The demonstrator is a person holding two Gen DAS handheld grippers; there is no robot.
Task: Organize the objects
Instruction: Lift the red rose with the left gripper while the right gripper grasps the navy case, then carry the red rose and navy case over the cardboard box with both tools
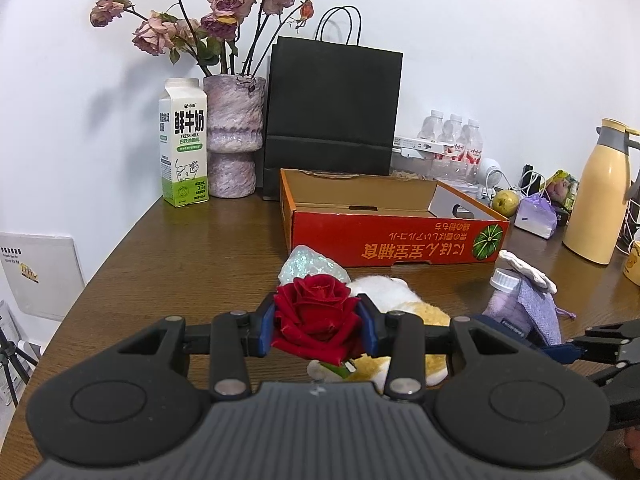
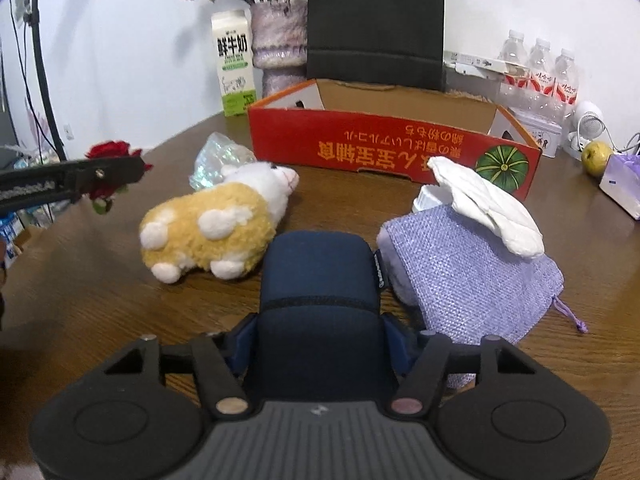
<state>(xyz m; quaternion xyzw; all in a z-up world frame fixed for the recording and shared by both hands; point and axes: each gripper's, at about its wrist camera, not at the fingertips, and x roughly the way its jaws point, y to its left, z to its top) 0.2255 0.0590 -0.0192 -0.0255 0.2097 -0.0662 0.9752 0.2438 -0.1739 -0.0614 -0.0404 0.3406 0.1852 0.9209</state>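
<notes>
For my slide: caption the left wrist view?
Left tongs clamp a red fabric rose before an orange cardboard box.

The brown wooden tabletop (image 2: 100,300) carries a red cardboard box (image 2: 392,152), a plush toy (image 2: 212,228), a lilac pouch (image 2: 472,272), a milk carton (image 1: 184,144), a vase (image 1: 234,136), a black paper bag (image 1: 334,108) and a yellow jug (image 1: 598,192).

1. Left wrist cam sits low behind its own gripper (image 1: 318,322), facing across the wooden table (image 1: 192,248) toward the wall, tilted slightly down.
2. Right wrist cam is close over the table, pitched down more steeply.
3. Both catch the red cardboard box (image 1: 394,236), milk carton (image 1: 184,144), black paper bag (image 1: 334,108) and plush toy (image 2: 216,228).
</notes>
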